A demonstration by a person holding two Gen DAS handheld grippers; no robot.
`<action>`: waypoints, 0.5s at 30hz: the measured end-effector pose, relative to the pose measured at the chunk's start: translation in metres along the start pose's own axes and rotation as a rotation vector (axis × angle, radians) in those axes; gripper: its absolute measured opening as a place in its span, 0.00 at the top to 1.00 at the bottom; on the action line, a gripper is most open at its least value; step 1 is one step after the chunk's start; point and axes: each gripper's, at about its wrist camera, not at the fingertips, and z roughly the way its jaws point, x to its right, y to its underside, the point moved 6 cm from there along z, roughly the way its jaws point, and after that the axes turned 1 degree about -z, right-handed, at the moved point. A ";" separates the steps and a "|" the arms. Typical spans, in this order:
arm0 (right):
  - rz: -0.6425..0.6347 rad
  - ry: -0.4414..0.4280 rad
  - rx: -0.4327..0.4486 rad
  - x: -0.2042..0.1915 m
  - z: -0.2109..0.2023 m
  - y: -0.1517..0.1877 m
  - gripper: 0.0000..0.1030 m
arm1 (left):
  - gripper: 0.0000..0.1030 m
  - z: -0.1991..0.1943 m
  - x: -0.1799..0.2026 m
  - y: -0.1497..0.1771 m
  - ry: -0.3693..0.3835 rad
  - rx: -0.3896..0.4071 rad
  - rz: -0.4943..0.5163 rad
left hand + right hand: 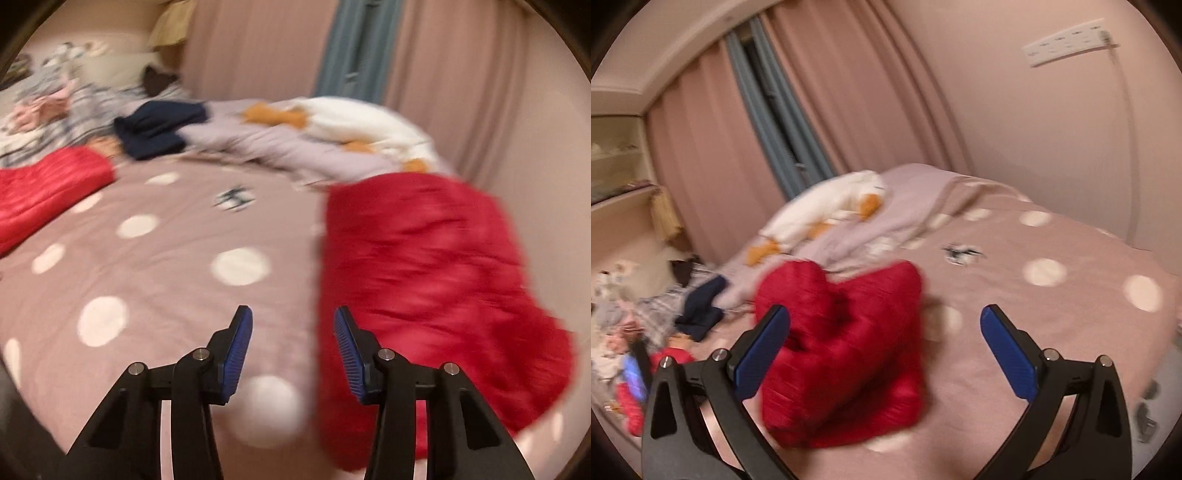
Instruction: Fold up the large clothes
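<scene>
The puffy red quilted garment [424,280] lies in a rough bundle on the pink polka-dot bed [147,266], long axis running near to far. It sits just right of the left hand-held gripper [293,321], whose jaws stand apart, empty. The right hand-held gripper [886,325] is wide open with the bundle ahead between its fingers, ungripped. Bare bedspread lies open to the left.

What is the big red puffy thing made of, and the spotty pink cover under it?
The bulky red quilted garment looks like shiny, padded synthetic fabric: stitched ridges and a slight sheen, though blur hides detail. The pink bedsheet with white dots looks like soft matte woven cloth, probably cotton, with fine wrinkles.
</scene>
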 end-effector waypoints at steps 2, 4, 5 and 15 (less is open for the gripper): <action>0.000 -0.102 -0.021 -0.020 0.017 -0.001 0.00 | 0.55 0.015 -0.011 0.004 -0.041 -0.037 -0.014; -0.005 -0.223 -0.099 -0.041 0.042 0.008 0.02 | 0.55 0.024 -0.016 0.007 -0.031 -0.075 -0.040; 0.005 -0.286 -0.152 -0.051 0.057 0.014 0.09 | 0.55 0.023 -0.015 0.007 -0.015 -0.079 -0.048; -0.049 -0.082 -0.414 -0.038 0.127 0.069 0.74 | 0.55 0.014 0.011 0.017 0.085 -0.101 0.023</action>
